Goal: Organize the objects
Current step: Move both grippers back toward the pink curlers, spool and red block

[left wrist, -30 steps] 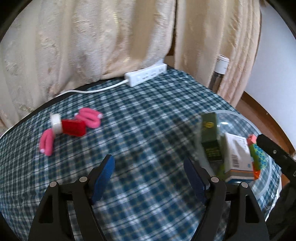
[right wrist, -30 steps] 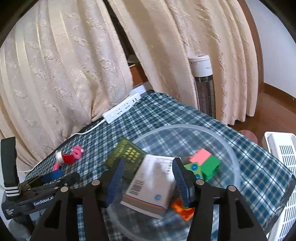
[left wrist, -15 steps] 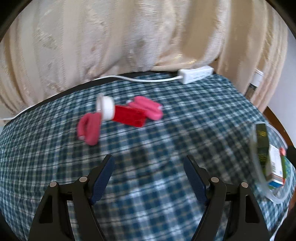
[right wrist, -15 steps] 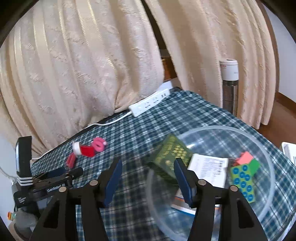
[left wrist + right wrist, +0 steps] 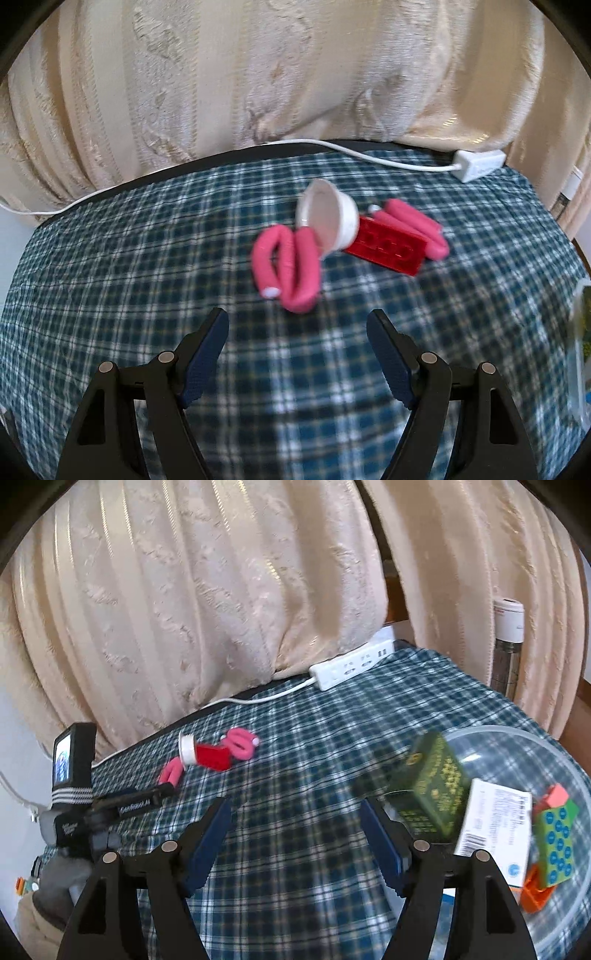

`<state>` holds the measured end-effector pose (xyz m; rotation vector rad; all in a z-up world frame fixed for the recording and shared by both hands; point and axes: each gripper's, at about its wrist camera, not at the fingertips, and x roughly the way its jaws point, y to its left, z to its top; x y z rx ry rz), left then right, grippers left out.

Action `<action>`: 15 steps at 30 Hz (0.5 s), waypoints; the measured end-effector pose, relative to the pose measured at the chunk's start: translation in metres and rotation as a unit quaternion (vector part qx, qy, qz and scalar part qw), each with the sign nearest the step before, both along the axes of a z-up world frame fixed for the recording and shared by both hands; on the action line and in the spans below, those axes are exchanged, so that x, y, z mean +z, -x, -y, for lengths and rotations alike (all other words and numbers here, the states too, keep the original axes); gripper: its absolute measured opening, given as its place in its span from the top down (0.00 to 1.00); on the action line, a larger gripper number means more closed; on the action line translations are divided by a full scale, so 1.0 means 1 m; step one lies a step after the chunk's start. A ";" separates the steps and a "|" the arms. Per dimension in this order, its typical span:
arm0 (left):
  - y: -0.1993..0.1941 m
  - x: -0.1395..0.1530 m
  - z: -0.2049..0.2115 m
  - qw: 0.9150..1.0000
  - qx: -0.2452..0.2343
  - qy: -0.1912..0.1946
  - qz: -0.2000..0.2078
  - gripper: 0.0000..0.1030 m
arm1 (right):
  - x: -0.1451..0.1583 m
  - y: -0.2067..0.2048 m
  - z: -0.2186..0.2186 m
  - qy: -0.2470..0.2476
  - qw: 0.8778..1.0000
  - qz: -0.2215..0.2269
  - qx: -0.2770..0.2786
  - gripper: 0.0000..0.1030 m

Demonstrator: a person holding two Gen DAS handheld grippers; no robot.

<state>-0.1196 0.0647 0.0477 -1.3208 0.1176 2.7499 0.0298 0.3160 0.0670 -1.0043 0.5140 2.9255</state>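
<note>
Curtains (image 5: pixel 207 602) fill the back of your view, cream and heavy, with the checked tablecloth (image 5: pixel 147 266) spread wide below them. On the right side of the cloth sits the clear bowl (image 5: pixel 509 738), and in it you've got a dark green box (image 5: pixel 432 782) leaning on the rim, a white box (image 5: pixel 495 827), a green block with blue dots (image 5: pixel 554 838) and an orange piece (image 5: pixel 533 893). Your right claw (image 5: pixel 295 834) is spread wide with nothing between its fingers, poised over bare cloth just left of the bowl, the green box just beside its right finger. A white power strip (image 5: pixel 351 664) lies at the far edge. Your left claw (image 5: pixel 297 350) is wide too, and empty. Just ahead of its tips, a little apart, lies the small pile: a pink curler (image 5: pixel 288 266) nearest you, a white cap (image 5: pixel 328 218) tipped against it, a red brick (image 5: pixel 388 247) touching the cap, and a second pink curler (image 5: pixel 413 225) behind the brick.
</note>
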 end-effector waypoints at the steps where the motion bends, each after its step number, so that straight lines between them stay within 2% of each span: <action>1: 0.003 -0.001 0.002 1.000 0.002 0.001 0.000 0.24 | -0.001 0.002 0.003 0.000 1.000 0.002 0.003 0.26; 15: 0.038 -0.017 0.009 1.000 0.002 0.011 0.009 0.24 | -0.012 0.029 0.024 -0.009 0.999 0.029 0.025 0.26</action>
